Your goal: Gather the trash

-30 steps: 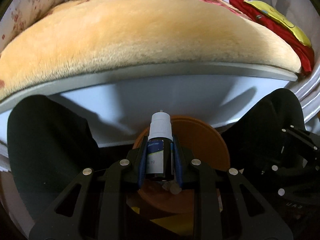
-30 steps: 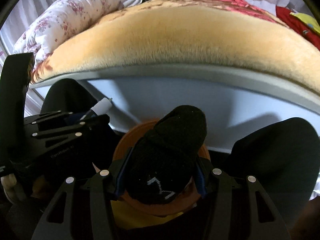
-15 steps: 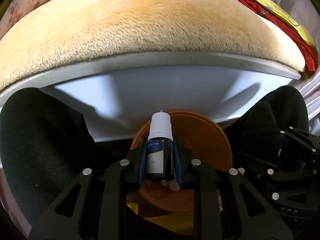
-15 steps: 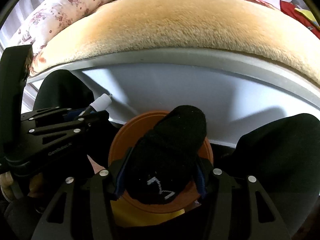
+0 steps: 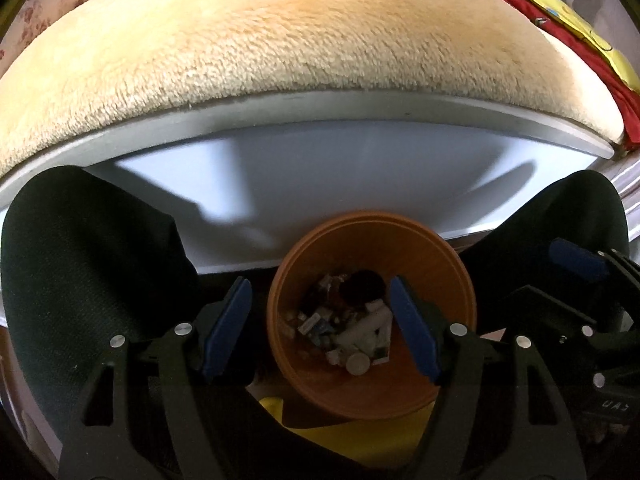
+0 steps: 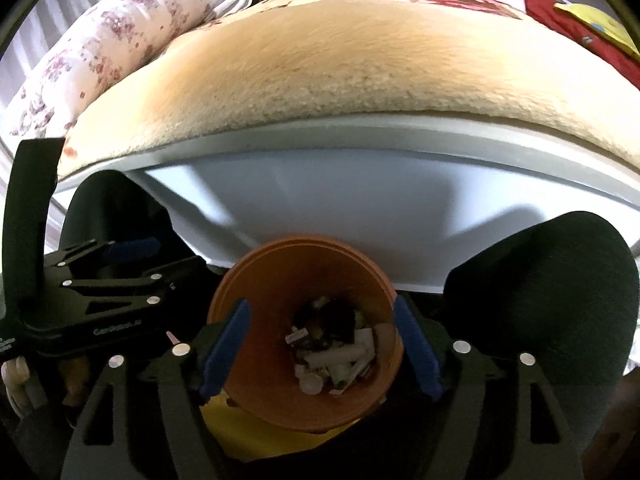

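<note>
Left gripper (image 5: 320, 324): jaws opening, nothing between them, above the bin.
Right gripper (image 6: 322, 344): jaws opening, holding nothing.
Orange bin (image 5: 436, 384): on the floor against the bed base (image 5: 340, 176).
Trash (image 5: 352, 332): heaped in the bin's bottom.

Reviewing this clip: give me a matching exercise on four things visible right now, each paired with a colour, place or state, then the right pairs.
Things:
1. bin
2. blanket
3. left gripper
4. litter

Descriptions:
A. fluffy and tan, lying on the bed
B. pale scraps heaped at the bottom of the bin
C. orange, round, standing below both grippers
D. jaws opening, nothing between them

Pairs: 1-C, 2-A, 3-D, 4-B
</note>
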{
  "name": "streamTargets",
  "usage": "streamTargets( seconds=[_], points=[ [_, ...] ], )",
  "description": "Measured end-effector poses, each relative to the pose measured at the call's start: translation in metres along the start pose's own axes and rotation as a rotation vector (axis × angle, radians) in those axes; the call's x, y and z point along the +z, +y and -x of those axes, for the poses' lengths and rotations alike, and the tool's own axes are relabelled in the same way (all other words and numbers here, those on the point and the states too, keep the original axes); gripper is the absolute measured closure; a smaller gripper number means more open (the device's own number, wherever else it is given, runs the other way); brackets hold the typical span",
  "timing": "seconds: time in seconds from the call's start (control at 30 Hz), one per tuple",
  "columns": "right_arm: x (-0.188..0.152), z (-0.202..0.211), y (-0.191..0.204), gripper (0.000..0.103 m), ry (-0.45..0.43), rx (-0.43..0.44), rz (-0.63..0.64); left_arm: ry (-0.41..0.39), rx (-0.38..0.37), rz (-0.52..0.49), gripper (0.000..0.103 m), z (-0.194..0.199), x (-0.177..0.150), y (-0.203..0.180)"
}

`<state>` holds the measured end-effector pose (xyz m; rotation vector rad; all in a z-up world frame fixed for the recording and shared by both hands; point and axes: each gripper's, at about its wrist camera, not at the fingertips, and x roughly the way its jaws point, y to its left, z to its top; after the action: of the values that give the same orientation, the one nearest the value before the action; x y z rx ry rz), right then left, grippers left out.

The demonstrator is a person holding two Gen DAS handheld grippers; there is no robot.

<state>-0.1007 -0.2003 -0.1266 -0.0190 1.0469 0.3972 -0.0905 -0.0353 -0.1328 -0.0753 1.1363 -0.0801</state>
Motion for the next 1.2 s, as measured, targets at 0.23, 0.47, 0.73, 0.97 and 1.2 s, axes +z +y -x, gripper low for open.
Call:
streamTargets(
  seconds=[0.23,0.47,0.73,0.97,1.2],
  points=[
    [0.002,0.020,-0.007,0.009,-0.063,-0.052,0.002,-0.017,-0.010,0.004,0.033,0.008,0.000,0.001],
    [0.020,0.069,-0.011,0.005,-0.294,-0.142,-0.049,-0.268,-0.004,0.004,0.012,0.071,0.010,-0.003],
    [0.014,0.095,-0.022,0.005,-0.416,-0.170,-0.165,-0.308,0.051,-0.023,0.010,0.086,0.007,-0.012],
    [0.006,0.095,-0.013,0.005,-0.406,-0.183,-0.153,-0.292,0.025,-0.010,0.010,0.082,0.001,-0.012],
    [0.003,0.093,-0.008,0.005,-0.395,-0.187,-0.143,-0.281,0.008,0.022,0.010,0.080,0.000,-0.006]
  ],
)
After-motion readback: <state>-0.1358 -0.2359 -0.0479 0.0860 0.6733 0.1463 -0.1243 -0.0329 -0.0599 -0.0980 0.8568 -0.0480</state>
